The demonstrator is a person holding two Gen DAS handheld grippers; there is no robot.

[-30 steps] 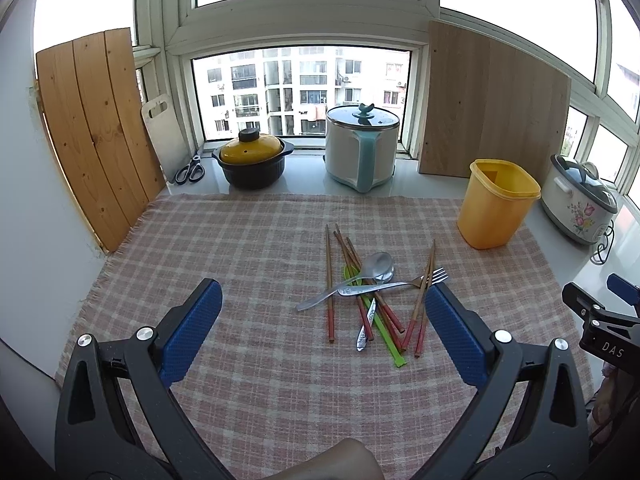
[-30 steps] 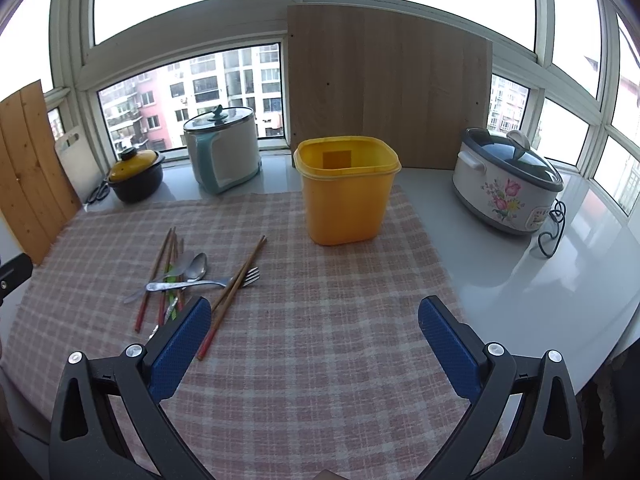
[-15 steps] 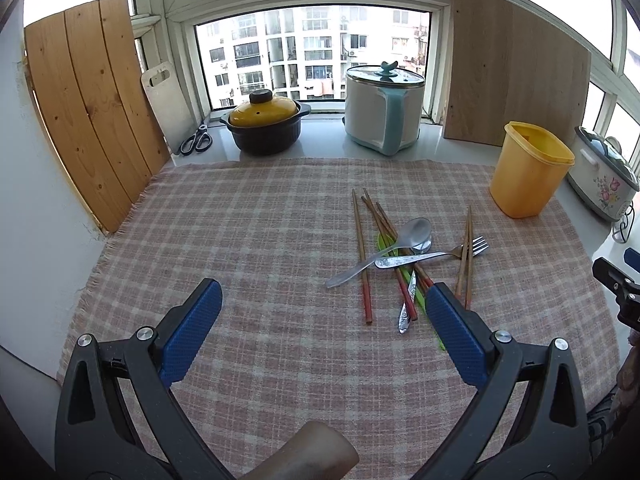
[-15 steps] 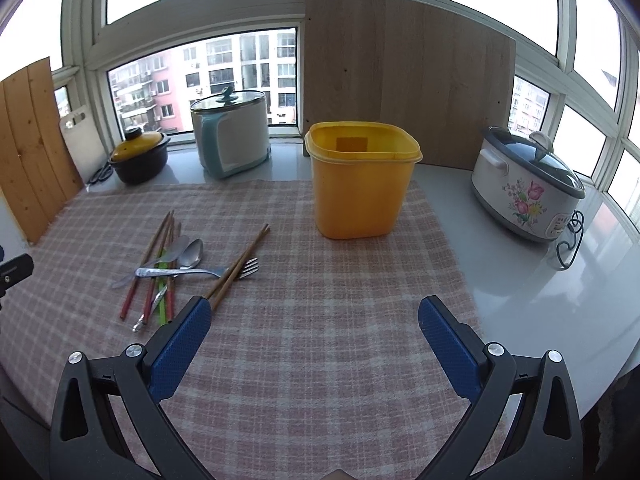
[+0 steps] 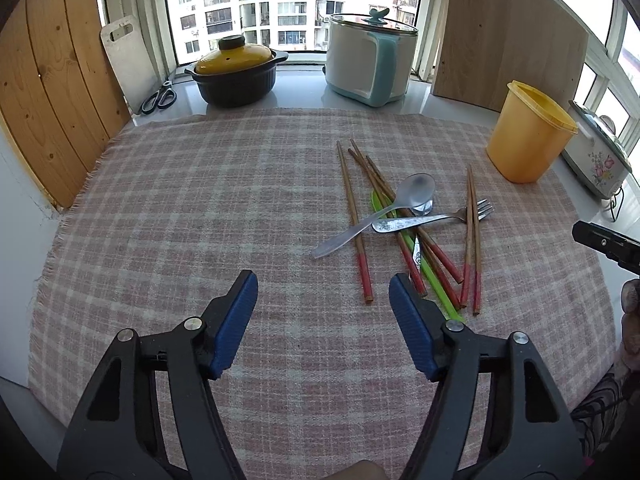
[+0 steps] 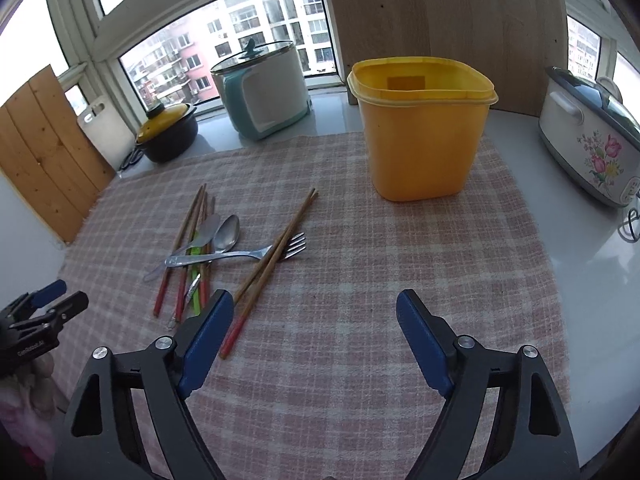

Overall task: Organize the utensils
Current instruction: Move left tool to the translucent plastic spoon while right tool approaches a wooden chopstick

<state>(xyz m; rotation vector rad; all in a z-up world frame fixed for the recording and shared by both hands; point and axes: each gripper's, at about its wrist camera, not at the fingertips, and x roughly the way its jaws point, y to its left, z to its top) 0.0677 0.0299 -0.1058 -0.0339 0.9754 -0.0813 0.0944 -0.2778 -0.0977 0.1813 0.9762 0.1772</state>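
Note:
A heap of utensils lies on the checked cloth [image 5: 200, 208]: red-tipped wooden chopsticks [image 5: 354, 220] [image 6: 272, 264], a steel spoon [image 5: 416, 194] [image 6: 227, 234], a fork [image 5: 436, 220] [image 6: 256, 254] and a green stick [image 5: 432, 276]. A yellow tub [image 5: 528, 138] [image 6: 420, 132] stands upright behind them to the right. My left gripper [image 5: 323, 284] hovers just short of the heap's near left end, its jaws closing with nothing between them. My right gripper [image 6: 314, 304] hangs near the chopsticks' red tips, its jaws closing too, empty.
On the sill behind stand a dark pot with a yellow lid [image 5: 236, 74], a white and teal cooker [image 5: 370, 66], scissors [image 5: 160, 98] and a floral cooker [image 6: 592, 140]. Wooden boards [image 5: 48, 92] [image 6: 444, 12] lean at left and back right.
Both grippers have sunk toward the cloth and tilted further down, coming closer to the utensil heap. The jaws of each have narrowed from their widest.

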